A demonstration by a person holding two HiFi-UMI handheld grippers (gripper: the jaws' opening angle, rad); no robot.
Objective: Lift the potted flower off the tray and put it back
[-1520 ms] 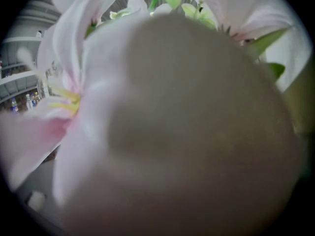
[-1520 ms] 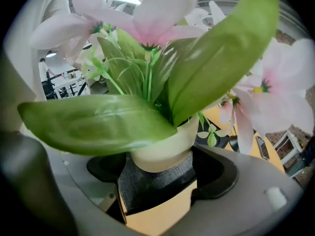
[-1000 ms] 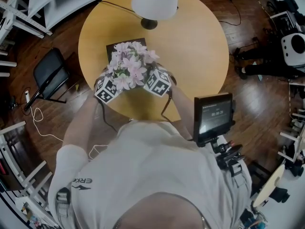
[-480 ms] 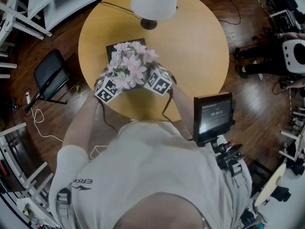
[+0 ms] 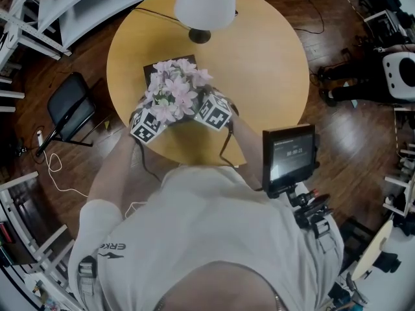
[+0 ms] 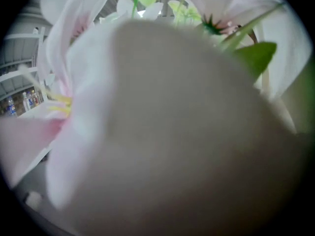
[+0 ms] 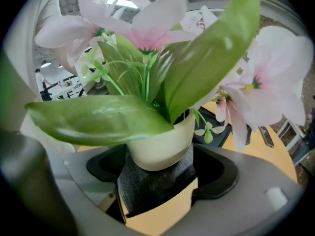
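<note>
Stands hard against the near edge of the round table (image 5: 272, 63), at its 6 o'clock. Pinches the cream pot (image 7: 160, 146) of the potted flower (image 5: 174, 89) with the right gripper (image 5: 215, 112), jaws pressed to both sides. Sets the left gripper (image 5: 146, 124) at the flower's 8 o'clock; cannot tell its jaws behind 1 petal (image 6: 162, 132). Holds the pot over the near part of the dark tray (image 5: 148, 71), contact unreadable. Leaves bare tabletop open from 1 to 4 o'clock. Faces the lamp (image 5: 204, 2) at 12 o'clock beyond the tray, 1 black chair (image 5: 68, 102) off the edge at 9 o'clock.

Left gripper view: a blurred petal (image 6: 162, 132) against the lens fills the frame; the jaw state of the left gripper (image 5: 148, 123) cannot be read. Head view: the flowers (image 5: 172, 91) conceal the pot (image 7: 160, 146) and most of the tray (image 5: 150, 66).
</note>
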